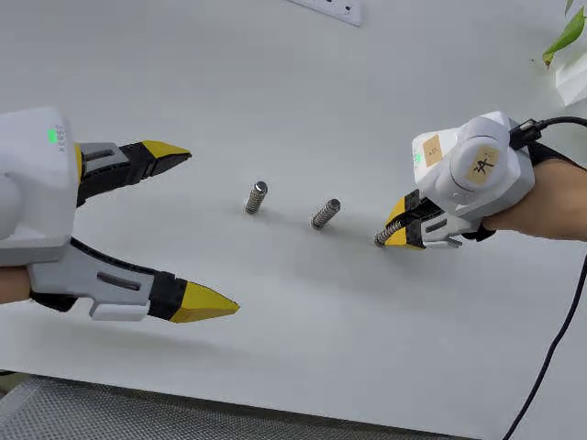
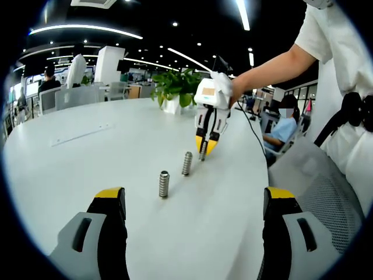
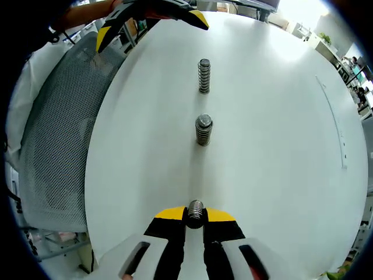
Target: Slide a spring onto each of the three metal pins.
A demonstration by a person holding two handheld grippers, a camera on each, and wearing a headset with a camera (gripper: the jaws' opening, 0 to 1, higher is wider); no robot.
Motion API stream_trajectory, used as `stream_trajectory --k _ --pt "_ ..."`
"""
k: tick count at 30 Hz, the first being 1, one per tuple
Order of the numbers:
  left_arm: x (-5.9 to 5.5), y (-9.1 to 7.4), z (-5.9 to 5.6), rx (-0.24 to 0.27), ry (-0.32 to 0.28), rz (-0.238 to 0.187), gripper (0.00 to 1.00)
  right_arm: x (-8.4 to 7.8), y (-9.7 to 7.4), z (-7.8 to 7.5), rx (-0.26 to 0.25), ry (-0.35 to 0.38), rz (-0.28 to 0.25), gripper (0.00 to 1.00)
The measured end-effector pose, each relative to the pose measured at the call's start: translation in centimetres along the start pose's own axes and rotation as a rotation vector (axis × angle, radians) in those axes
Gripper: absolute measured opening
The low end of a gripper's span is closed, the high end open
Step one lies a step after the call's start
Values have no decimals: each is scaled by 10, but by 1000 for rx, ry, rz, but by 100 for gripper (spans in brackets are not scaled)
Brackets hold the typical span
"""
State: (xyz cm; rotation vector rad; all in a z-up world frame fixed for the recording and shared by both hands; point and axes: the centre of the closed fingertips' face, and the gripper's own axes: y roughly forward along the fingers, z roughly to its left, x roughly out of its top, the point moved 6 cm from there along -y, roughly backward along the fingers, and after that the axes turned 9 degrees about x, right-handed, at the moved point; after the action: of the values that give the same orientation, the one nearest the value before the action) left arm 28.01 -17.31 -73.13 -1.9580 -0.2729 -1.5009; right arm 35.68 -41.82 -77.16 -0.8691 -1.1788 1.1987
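Two metal pins with springs on them stand upright on the white table: one (image 1: 256, 197) (image 2: 164, 184) (image 3: 204, 75) to the left, the other (image 1: 326, 213) (image 2: 187, 163) (image 3: 203, 129) in the middle. My right gripper (image 1: 398, 234) (image 3: 196, 215) is shut on a third sprung pin (image 1: 387, 233) (image 2: 202, 150) (image 3: 196, 211), in line with the other two and low over the table. My left gripper (image 1: 197, 229) (image 2: 192, 201) is wide open at the left, with nothing between its yellow fingertips (image 1: 204, 302).
The white table (image 1: 293, 82) stretches on all sides. A white power strip (image 1: 328, 8) lies at the far edge, a plant leaf (image 1: 564, 37) at the far right. A grey mesh chair (image 3: 58, 128) stands beside the table. A black cable (image 1: 550, 357) trails from the right gripper.
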Motion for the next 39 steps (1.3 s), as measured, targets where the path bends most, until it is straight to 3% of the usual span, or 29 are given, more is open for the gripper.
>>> stream_trajectory --k 8,17,29,39 --pt "0 0 0 2 -1 2 98 -1 0 0 3 12 -14 8" --pt "-1 -1 -1 0 6 9 98 3 -10 6 -13 35 -49 17" --pt "3 -6 1 2 33 28 99 -4 -39 12 -68 135 -212 33" --pt "3 -10 5 13 68 69 99 -22 -60 44 -159 260 -413 50"
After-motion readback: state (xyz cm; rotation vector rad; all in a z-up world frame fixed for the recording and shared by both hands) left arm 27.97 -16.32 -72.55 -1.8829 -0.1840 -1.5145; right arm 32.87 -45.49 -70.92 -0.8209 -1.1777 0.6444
